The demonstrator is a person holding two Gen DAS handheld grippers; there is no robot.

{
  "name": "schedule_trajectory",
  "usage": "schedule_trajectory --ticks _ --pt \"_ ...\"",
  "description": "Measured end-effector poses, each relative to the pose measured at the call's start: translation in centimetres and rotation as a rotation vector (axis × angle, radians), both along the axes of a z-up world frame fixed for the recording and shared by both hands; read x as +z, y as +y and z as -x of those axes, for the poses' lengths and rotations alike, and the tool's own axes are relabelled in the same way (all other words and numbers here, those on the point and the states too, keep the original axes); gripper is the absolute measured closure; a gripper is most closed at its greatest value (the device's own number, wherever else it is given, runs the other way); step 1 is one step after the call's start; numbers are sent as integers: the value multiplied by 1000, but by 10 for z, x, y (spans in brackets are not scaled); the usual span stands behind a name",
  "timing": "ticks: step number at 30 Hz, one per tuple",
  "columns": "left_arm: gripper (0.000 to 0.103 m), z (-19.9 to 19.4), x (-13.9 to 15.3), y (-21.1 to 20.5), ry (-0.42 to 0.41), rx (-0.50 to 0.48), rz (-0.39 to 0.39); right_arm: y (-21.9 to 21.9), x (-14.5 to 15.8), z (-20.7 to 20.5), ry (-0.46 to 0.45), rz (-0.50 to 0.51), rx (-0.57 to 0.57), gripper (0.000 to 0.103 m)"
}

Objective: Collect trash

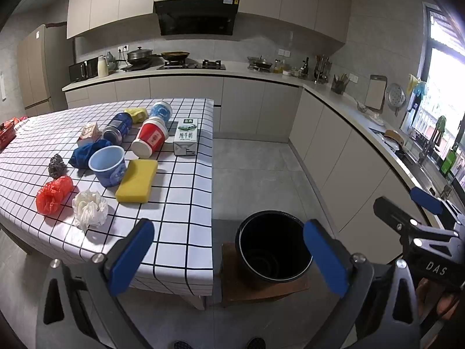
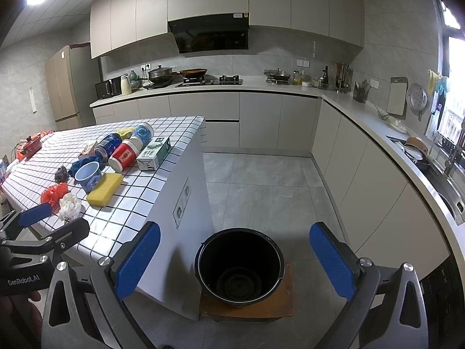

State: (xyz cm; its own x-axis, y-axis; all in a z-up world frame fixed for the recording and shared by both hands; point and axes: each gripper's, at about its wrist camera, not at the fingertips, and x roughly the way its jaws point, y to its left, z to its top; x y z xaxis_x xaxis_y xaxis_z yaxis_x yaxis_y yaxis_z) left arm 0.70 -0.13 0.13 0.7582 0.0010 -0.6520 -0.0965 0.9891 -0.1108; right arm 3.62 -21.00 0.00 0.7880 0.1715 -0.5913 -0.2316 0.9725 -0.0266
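Observation:
Trash lies on the checked table [image 1: 180, 221]: a white crumpled tissue [image 1: 89, 208], a red plastic bag [image 1: 53, 193], a yellow sponge [image 1: 136, 181], a light blue cup [image 1: 108, 165], a red cup [image 1: 149, 137] on its side, a milk carton [image 1: 186, 136], a blue can [image 1: 117, 128]. A black bucket [image 1: 273, 245] stands on a low wooden stool beside the table; it also shows in the right wrist view [image 2: 239, 266]. My left gripper [image 1: 228, 256] is open and empty above the table's near corner. My right gripper [image 2: 235, 264] is open and empty above the bucket.
A blue cloth [image 1: 84, 152], a dark crumpled wad [image 1: 56, 165], a small carton [image 1: 90, 132], a yellow wad [image 1: 136, 114] and a blue-white cup [image 1: 160, 111] also lie on the table. Kitchen counters [image 1: 334, 93] run along the back and right walls. Grey floor [image 1: 255, 174] lies between.

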Motion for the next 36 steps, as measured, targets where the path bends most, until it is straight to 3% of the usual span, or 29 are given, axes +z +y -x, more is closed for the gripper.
schedule_trajectory --ticks 36 --pt "0 6 1 4 0 25 5 2 -2 -1 9 3 13 0"
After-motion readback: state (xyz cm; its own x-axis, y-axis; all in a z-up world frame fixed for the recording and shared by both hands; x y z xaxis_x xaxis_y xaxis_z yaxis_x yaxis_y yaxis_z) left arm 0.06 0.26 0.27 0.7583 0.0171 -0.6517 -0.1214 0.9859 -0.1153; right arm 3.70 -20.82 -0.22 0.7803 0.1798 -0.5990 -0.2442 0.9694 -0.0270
